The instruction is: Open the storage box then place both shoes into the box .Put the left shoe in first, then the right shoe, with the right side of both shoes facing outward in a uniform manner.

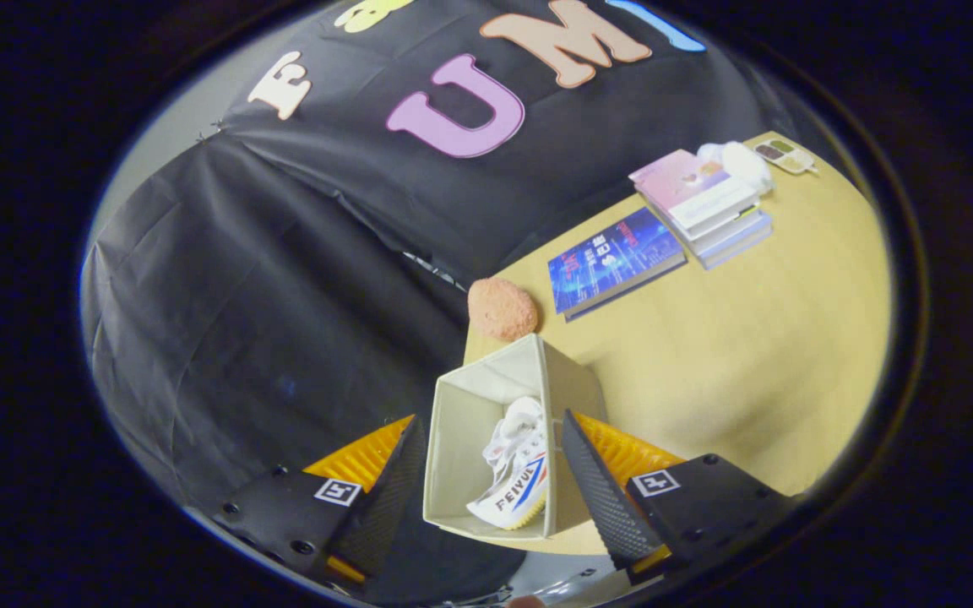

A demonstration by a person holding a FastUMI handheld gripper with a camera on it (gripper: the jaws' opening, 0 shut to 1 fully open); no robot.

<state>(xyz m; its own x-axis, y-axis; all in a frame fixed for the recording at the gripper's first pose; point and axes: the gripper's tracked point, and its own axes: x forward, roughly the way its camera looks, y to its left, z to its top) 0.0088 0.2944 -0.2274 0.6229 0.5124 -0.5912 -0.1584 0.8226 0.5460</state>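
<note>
The cream fabric storage box [461, 422] stands open at the near corner of the yellow table [748, 363]. A white shoe [516, 473] with red and blue stripes lies inside it, leaning against the box's right wall, with its side stripes facing up toward me. My gripper [491, 418] hovers above the box and stands open, one finger on each side of the box opening, with nothing held. I cannot tell whether a second shoe lies under the first.
A rough pinkish-orange lump [502, 310] sits just beyond the box. Farther along the table lie a blue book [613, 262], a stack of books [702, 207], a white object [740, 165] and a small tray [785, 156]. The black cloth wall hangs to the left.
</note>
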